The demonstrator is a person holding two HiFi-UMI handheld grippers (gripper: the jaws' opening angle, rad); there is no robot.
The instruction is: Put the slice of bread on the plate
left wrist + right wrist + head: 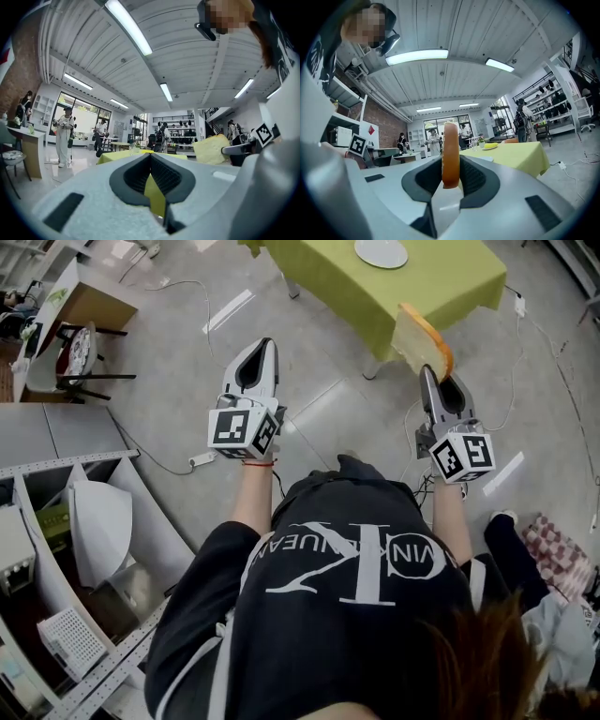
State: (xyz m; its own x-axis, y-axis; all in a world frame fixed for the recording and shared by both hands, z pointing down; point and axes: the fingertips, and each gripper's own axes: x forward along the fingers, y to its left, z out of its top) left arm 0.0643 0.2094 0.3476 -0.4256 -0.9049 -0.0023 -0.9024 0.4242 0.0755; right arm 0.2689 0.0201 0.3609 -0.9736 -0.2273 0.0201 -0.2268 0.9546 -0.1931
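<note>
Head view: the right hand-held gripper [427,373] is pinching the slice of bread [422,339] upright at its tips, likely for laying onto the plate [382,253] well ahead on the bench [441,282]; the left hand-held gripper [266,343] is idling closed, empty.

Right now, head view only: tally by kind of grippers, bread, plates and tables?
grippers: 2, the left gripper and the right gripper
slice of bread: 1, clamped in the right gripper
plate: 1, on the table
table: 1, under a green cloth
total: 5
</note>
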